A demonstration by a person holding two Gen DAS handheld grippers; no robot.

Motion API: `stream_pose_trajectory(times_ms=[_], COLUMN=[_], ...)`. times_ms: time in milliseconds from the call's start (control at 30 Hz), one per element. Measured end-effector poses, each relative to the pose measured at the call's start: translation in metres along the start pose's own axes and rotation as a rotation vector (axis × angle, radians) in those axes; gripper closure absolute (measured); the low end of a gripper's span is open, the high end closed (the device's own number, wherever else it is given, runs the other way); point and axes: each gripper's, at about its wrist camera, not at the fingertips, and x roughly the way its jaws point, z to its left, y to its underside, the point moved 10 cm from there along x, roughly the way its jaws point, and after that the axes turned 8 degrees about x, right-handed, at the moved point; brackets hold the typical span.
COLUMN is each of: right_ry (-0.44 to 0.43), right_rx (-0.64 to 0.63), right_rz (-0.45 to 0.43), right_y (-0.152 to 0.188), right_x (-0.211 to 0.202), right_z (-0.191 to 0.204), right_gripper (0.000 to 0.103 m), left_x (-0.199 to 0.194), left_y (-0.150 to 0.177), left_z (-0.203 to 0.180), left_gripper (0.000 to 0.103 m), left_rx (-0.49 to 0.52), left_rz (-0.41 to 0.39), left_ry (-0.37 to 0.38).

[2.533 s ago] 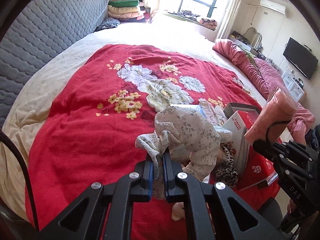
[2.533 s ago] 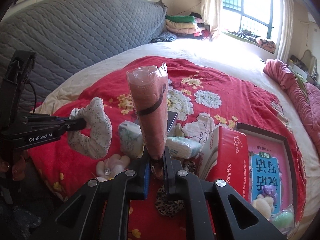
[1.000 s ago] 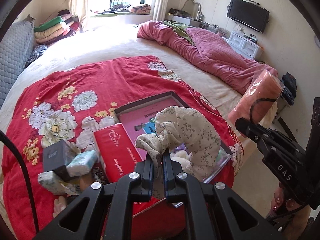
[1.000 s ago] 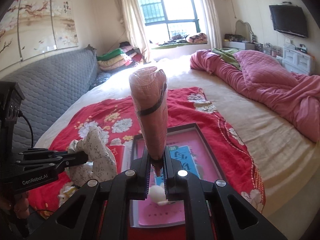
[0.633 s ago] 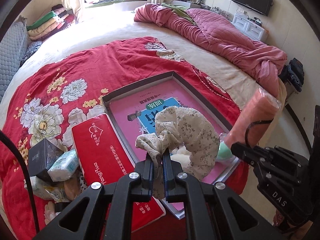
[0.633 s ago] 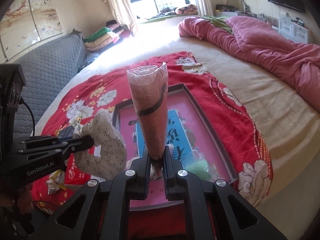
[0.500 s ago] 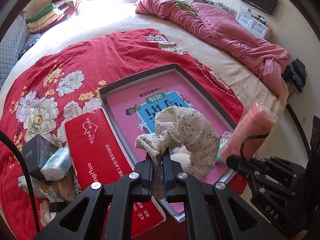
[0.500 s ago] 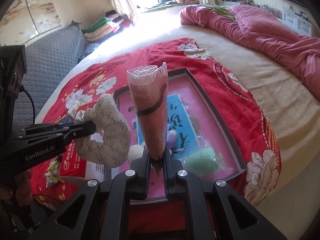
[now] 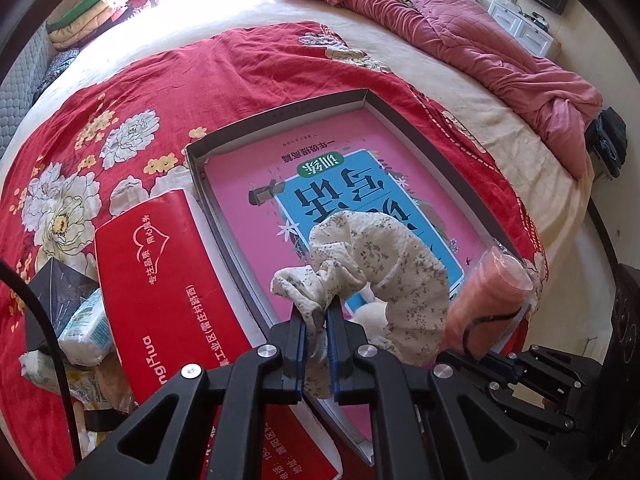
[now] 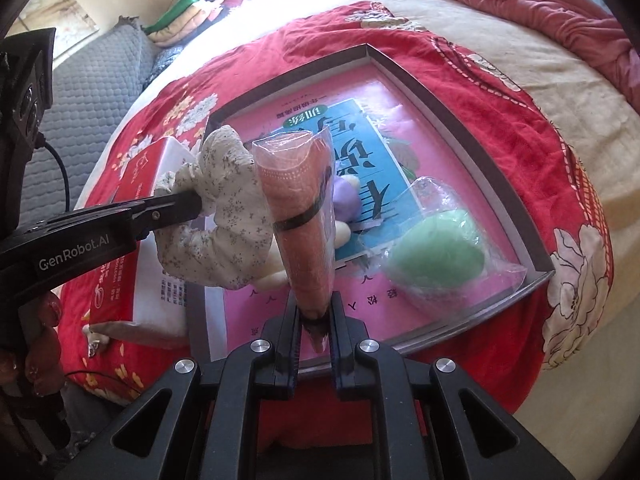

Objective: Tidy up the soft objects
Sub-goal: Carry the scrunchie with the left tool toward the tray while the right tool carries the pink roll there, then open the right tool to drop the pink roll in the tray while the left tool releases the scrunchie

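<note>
My left gripper (image 9: pixel 316 322) is shut on a white floral fabric scrunchie (image 9: pixel 384 264), held above the near end of a shallow pink-lined box (image 9: pixel 280 116). My right gripper (image 10: pixel 314 320) is shut on a rolled pink cloth in a clear wrapper (image 10: pixel 300 204), upright over the same box (image 10: pixel 472 128); it also shows in the left wrist view (image 9: pixel 492 304). In the box lie a green soft ball in plastic (image 10: pixel 436 256), a purple soft piece (image 10: pixel 346 198) and pale soft pieces (image 10: pixel 344 234). The scrunchie (image 10: pixel 224 208) hangs just left of the roll.
A red tissue pack (image 9: pixel 168 284) lies left of the box on the red floral blanket (image 9: pixel 248 60). A black box (image 9: pixel 60 280), wrapped packs (image 9: pixel 88 328) and clutter sit further left. A pink quilt (image 9: pixel 460 28) lies at the back right. The bed edge (image 9: pixel 568 216) is to the right.
Both grippers have swung right from the clutter pile to over the pink box and lowered towards it, each still holding its item. The roll and the scrunchie are now close together.
</note>
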Motion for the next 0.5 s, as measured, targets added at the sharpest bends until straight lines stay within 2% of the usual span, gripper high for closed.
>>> stream_pose_trajectory(times_ms=[133,367,500], right_ry=[0.000,-0.006,0.001], right_rx=[0.007,0.021,0.026], right_rz=[-0.010,-0.025,-0.047], right_y=[-0.0027,-0.0062,-0.0103], right_x=[-0.0005,-0.0051,-0.0096], right_z=[-0.0014,-0.0039,-0.0052], right_gripper=[0.087,0.072,0.070], left_x=[0.0035,0.0073,0.0080], left_y=[-0.0002,-0.0021,-0.0020], left_z=[0.0000,-0.0021,-0.0009], left_gripper=[0.093,0.093,0.093], left_rx=[-0.004,-0.004,-0.008], left_rz=[0.003,0.004,0.001], left_ry=[0.007,0.017,0.019])
